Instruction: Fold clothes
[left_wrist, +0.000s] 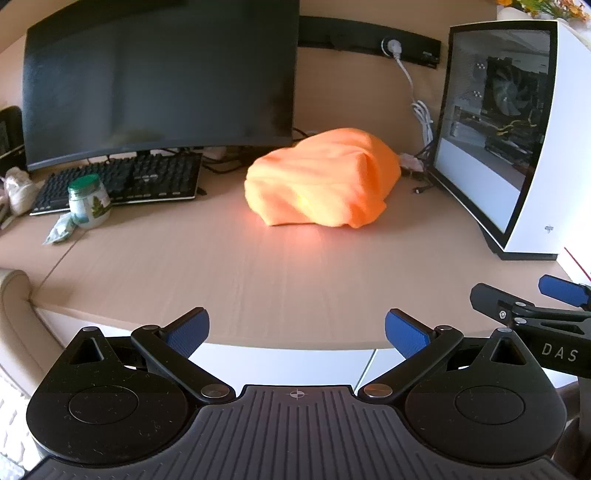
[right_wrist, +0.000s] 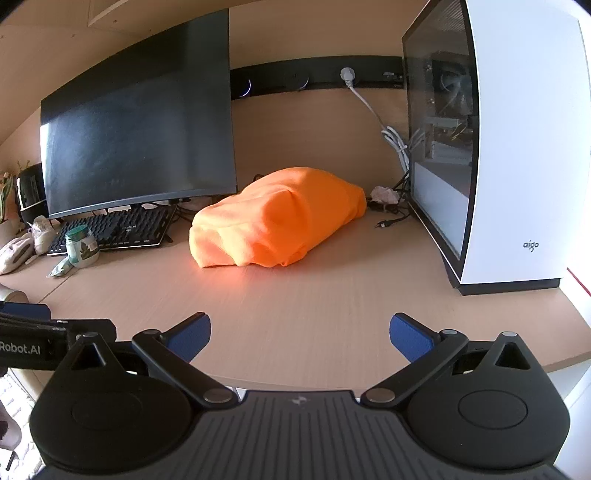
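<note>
An orange garment lies in a crumpled heap on the light wooden desk, between the monitor and the white computer case. My left gripper hovers at the desk's near edge, well short of the heap, open with nothing between its blue pads. My right gripper is held the same way beside it, also open and empty. In the left wrist view the right gripper shows at the right edge. In the right wrist view part of the left gripper shows at the left edge.
A dark monitor and a black keyboard stand at the back left, with a green-lidded jar in front. A white glass-sided computer case walls the right. White cables hang behind the garment.
</note>
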